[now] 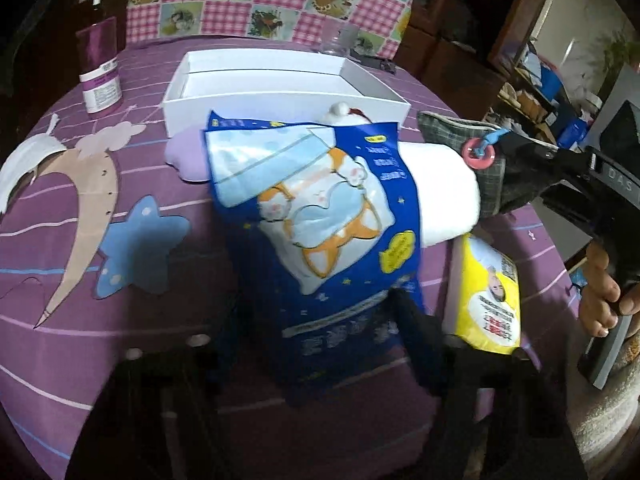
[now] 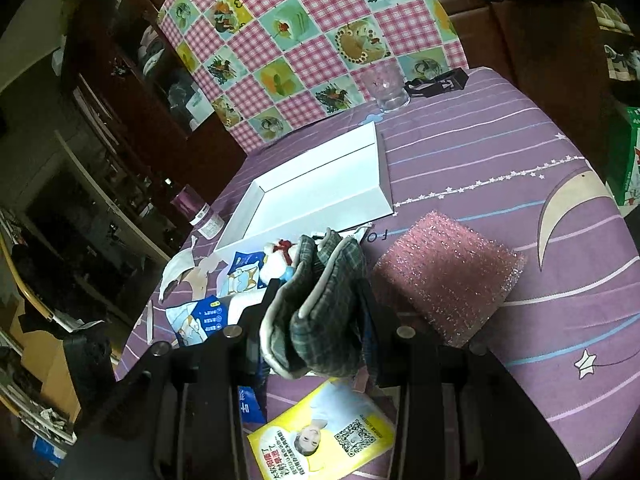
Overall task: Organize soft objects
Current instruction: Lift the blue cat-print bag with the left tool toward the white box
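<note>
Both grippers carry soft things toward the white box (image 1: 280, 96).

Left gripper (image 1: 320, 312) fingers clamp the blue pack (image 1: 320, 200) mid-frame; right gripper (image 2: 320, 312) fingers pinch the plaid pouch (image 2: 320, 304). Best lift each clear over the box wall before releasing.

L gripper (image 1: 320, 320) fingers clamped; R gripper (image 2: 320, 312) fingers clamped, raised.

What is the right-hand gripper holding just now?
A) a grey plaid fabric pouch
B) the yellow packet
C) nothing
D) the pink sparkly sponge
A: in the right wrist view the right gripper is closed around the grey plaid fabric pouch, while the pink sparkly sponge and the yellow packet lie on the table.
</note>
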`<state>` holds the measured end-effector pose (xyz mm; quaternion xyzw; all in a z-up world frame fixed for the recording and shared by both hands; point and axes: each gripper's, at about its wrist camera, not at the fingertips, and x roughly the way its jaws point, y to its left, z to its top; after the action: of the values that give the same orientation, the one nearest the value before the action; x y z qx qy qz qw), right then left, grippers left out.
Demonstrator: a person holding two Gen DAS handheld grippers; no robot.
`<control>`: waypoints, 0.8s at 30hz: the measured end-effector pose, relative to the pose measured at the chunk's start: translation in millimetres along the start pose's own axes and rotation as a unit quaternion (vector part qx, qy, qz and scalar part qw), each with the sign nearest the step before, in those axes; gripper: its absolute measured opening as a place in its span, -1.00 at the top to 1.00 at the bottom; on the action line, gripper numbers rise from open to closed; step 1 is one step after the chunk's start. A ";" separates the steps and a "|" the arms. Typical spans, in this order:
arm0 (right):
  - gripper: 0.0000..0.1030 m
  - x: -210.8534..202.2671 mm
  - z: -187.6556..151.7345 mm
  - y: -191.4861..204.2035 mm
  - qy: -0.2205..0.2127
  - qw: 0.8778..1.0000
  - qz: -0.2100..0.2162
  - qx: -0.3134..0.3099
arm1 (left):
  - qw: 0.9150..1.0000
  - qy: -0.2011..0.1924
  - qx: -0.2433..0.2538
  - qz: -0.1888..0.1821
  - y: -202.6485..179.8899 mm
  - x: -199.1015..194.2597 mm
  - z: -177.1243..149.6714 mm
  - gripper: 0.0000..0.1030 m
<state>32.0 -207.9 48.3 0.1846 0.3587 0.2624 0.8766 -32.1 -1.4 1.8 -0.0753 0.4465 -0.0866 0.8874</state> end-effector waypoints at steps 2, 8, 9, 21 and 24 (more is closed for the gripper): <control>0.27 1.0 0.0 -0.6 0.001 1.000 -0.002 0.000 | 1.000 0.004 0.004 0.003 -3.0 -0.1 -0.7 0.09; 0.27 1.2 0.3 -2.0 0.001 1.000 -0.004 0.000 | 1.000 0.001 0.013 0.010 -6.1 -7.1 -1.2 0.45; 0.27 1.2 0.3 -2.0 0.001 1.000 -0.004 0.000 | 1.000 0.001 0.013 0.007 -5.7 -9.2 -1.3 0.50; 0.27 -10.9 3.4 6.0 -0.008 1.000 -0.002 -0.007 | 0.998 -0.029 0.042 -0.026 -20.7 -49.0 -0.4 0.88; 0.27 -20.4 7.2 11.6 -0.014 1.000 -0.004 -0.011 | 0.997 -0.039 0.048 -0.043 -25.4 -60.7 3.2 0.88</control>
<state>21.1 -211.8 69.9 0.1770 0.3436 0.2607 0.8847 -67.3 -12.5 56.4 -0.0552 0.4030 -0.1430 0.9023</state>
